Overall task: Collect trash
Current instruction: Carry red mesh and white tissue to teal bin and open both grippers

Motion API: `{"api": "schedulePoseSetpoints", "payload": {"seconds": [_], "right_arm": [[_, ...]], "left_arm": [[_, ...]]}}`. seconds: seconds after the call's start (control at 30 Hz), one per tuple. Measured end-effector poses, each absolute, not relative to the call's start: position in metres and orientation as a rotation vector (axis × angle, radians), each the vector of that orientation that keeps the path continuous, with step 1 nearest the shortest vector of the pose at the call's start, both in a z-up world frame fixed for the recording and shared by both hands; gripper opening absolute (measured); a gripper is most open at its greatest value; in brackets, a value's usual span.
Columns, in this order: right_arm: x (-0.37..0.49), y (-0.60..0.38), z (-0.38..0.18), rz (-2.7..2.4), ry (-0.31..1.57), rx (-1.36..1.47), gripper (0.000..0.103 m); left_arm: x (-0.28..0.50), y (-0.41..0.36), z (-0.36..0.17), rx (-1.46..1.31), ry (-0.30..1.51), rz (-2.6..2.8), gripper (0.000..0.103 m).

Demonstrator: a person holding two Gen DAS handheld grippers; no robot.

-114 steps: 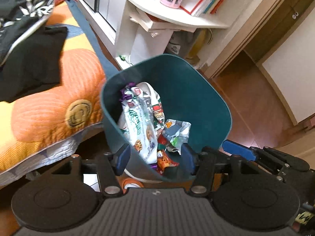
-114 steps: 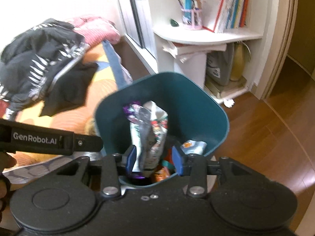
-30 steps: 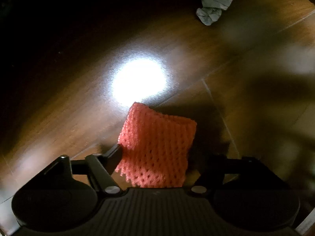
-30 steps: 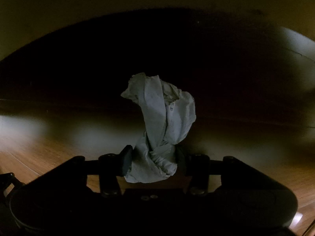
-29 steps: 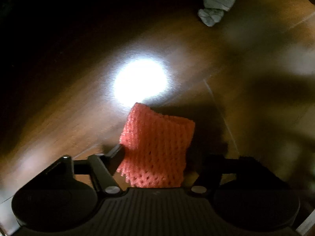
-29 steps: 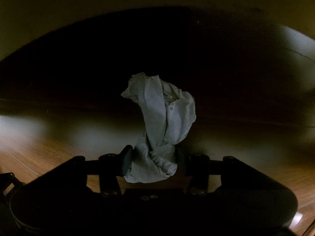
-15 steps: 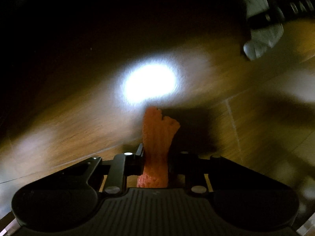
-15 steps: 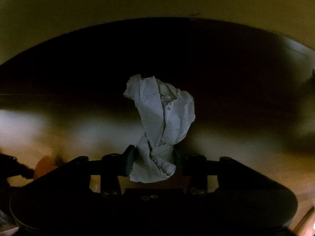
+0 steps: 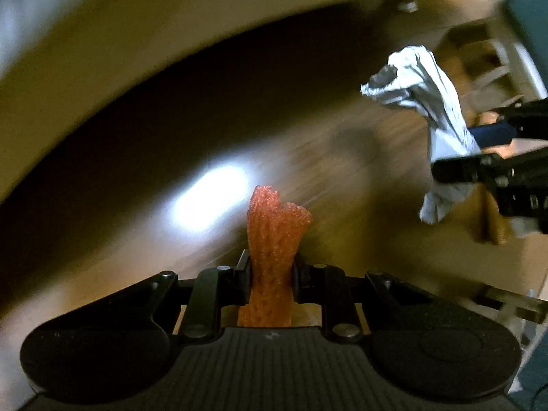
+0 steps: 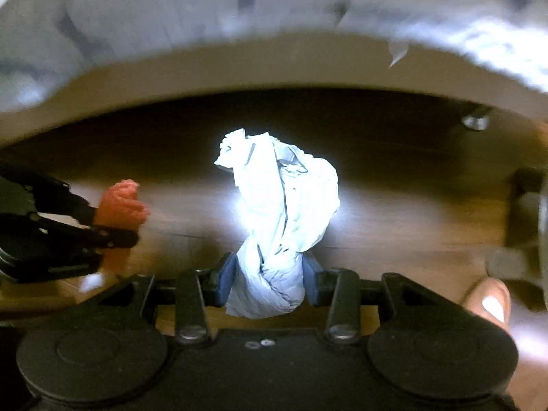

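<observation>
The orange foam net (image 9: 274, 239) stands squeezed into a narrow strip between the jaws of the left gripper (image 9: 269, 274), which are nearly together and press on it from both sides, holding it clear above the wooden floor (image 9: 342, 178). The crumpled white paper (image 10: 281, 212) is clamped low down in the right gripper (image 10: 269, 282), whose blue pads (image 10: 226, 281) sit wider apart, against the wad's twisted base, while its bulk billows out past the fingertips. The left wrist view shows the paper from the side, with the right gripper's black fingers crossing it at the frame's right edge, plus a bright glare spot (image 9: 209, 198) on the boards and a teal bin edge (image 9: 527, 17) at top right. The right wrist view instead catches the left gripper and its orange wad at far left, a pale curved furniture edge (image 10: 274, 68) overhead, and something skin-coloured (image 10: 489, 301), blurred, at lower right.
</observation>
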State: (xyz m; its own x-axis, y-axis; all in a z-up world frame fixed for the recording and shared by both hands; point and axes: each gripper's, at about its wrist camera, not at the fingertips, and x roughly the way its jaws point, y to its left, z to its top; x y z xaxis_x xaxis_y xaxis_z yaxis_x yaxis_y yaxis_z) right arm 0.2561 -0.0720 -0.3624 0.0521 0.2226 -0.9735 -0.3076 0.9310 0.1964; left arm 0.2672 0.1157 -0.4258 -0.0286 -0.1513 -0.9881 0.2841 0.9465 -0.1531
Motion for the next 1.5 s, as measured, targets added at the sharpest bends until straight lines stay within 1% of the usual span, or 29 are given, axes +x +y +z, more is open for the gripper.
{"api": "schedulePoseSetpoints", "payload": {"seconds": [0.17,0.23,0.4,0.5,0.73,0.93,1.03,1.27,1.5], "right_arm": [[0.244,-0.076,-0.291,0.407,1.379,0.020,0.040],[0.241,-0.095,-0.259,0.410,1.350,0.036,0.040],[0.219,-0.124,-0.201,0.388,1.275,0.062,0.040],[0.213,-0.159,-0.195,0.365,1.228,0.088,0.040],[0.176,-0.207,-0.126,0.315,1.089,0.143,0.040],[0.159,-0.242,-0.080,0.302,0.961,0.173,0.040],[0.152,-0.263,-0.058,0.291,0.901,0.167,0.040],[0.145,-0.318,-0.033,0.212,0.807,0.155,0.041],[0.159,-0.381,-0.026,0.072,0.769,0.133,0.041]], "left_arm": [[0.270,0.088,-0.355,0.109,1.482,-0.413,0.021],[0.268,0.078,-0.327,0.102,1.445,-0.423,0.021],[0.258,0.051,-0.253,0.086,1.342,-0.408,0.021],[0.255,0.034,-0.211,0.085,1.287,-0.378,0.021],[0.233,-0.008,-0.143,0.080,1.148,-0.339,0.021],[0.218,-0.051,-0.076,0.102,1.031,-0.336,0.021],[0.210,-0.072,-0.048,0.106,0.978,-0.341,0.021],[0.207,-0.126,0.000,0.110,0.880,-0.378,0.021],[0.230,-0.195,0.019,0.105,0.843,-0.447,0.021]]}}
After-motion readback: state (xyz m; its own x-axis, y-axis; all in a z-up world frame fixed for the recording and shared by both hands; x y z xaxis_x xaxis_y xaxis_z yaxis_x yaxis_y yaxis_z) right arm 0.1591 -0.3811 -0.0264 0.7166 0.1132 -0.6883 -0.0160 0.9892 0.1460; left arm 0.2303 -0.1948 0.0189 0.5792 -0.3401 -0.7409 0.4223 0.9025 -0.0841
